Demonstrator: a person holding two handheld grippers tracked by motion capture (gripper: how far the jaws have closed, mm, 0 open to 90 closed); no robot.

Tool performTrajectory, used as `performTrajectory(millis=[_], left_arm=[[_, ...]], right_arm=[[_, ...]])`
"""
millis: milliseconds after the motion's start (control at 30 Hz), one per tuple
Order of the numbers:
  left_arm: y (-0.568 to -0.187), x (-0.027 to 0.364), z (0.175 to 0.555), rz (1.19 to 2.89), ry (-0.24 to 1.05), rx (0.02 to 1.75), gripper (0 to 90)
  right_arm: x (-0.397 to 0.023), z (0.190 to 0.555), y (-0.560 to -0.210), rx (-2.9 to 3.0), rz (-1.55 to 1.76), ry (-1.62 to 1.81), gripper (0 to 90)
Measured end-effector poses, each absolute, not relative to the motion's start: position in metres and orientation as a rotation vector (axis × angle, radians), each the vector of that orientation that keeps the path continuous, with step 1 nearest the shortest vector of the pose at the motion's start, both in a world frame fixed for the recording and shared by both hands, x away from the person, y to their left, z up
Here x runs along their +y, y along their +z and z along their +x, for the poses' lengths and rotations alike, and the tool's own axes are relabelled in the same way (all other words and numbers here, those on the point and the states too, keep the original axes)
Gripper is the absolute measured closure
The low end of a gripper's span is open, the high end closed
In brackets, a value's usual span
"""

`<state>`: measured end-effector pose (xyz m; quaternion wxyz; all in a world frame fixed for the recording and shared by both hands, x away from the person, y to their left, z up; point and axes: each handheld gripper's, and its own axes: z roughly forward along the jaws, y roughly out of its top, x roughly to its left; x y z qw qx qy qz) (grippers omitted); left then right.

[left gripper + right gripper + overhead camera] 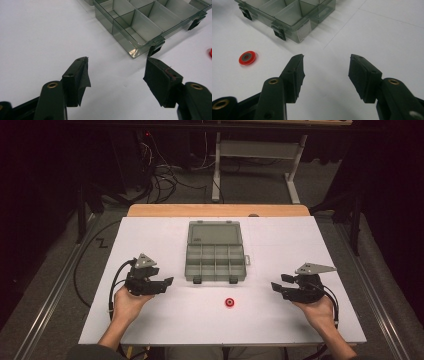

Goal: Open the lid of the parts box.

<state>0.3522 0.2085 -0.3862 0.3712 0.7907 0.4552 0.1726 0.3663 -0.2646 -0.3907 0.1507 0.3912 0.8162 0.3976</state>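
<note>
Red ring (230,303) lies flat on my white table (165,320), alone, between my two tools. The see-through box (215,262) with its lid open sits near the ring, at its 11 o'clock. My left gripper (167,283) is at the ring's 9 o'clock, well apart, jaws wide with nothing in them. My right gripper (278,284) is at the ring's 3 o'clock, jaws wide too, holding nothing. In the right gripper view the ring (247,57) is at 10 o'clock.
</note>
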Motion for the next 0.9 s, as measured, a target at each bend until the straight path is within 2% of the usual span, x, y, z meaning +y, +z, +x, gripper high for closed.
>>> performTrajectory(millis=[900], left_arm=[[-0.406,0.210,0.330,1.987,0.456,1.156,36.1]], right_arm=[[-0.286,0.345,-0.406,2.261,1.120,1.203,42.8]])
